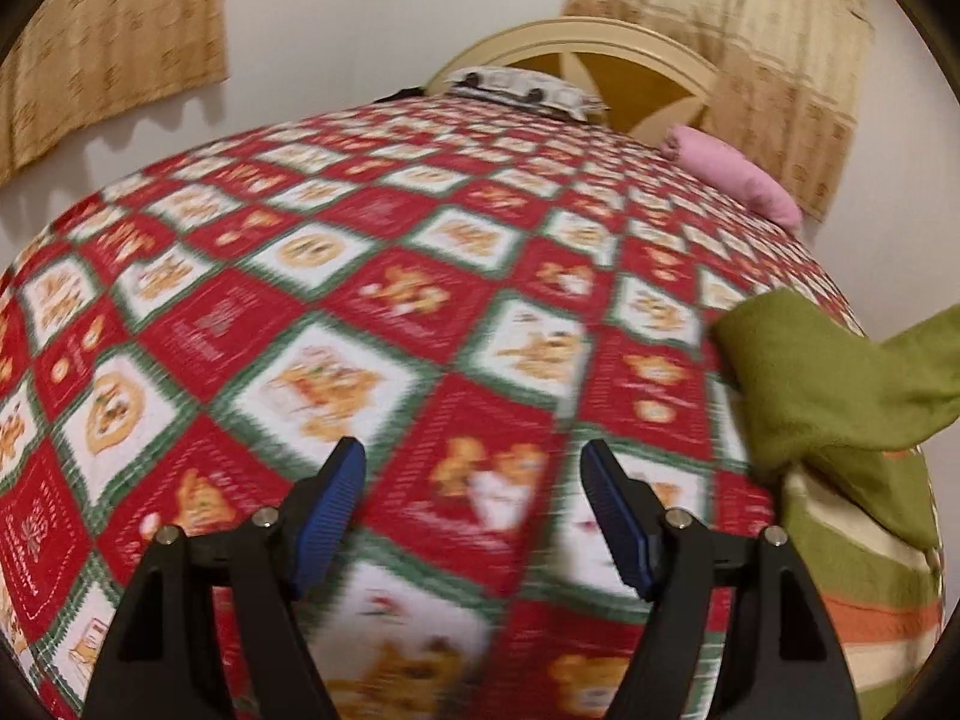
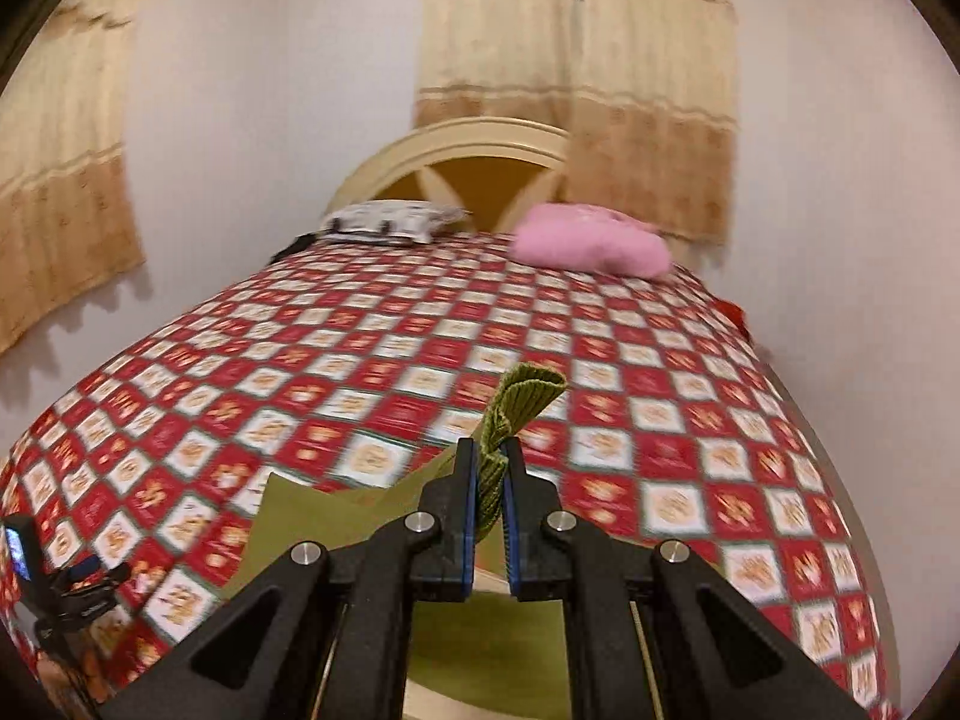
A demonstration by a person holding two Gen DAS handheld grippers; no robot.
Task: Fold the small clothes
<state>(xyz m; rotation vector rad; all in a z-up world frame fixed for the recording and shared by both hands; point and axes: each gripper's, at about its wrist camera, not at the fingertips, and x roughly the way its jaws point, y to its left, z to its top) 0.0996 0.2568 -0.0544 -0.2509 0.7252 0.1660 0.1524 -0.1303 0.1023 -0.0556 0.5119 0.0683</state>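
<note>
A small olive-green garment with orange and cream stripes (image 1: 840,396) hangs at the right edge of the left wrist view, lifted above the bed. My left gripper (image 1: 474,456) is open and empty over the red patterned bedspread (image 1: 360,300), to the left of the garment. My right gripper (image 2: 491,450) is shut on the garment's ribbed green edge (image 2: 528,396), which sticks up between the fingers. The rest of the green cloth (image 2: 312,516) hangs below and to the left of the right gripper.
A pink pillow (image 2: 591,240) and a patterned white pillow (image 2: 384,219) lie at the head of the bed by the cream headboard (image 2: 456,144). Beige curtains (image 2: 600,90) hang on the white wall. The left gripper's handle (image 2: 54,588) shows low left.
</note>
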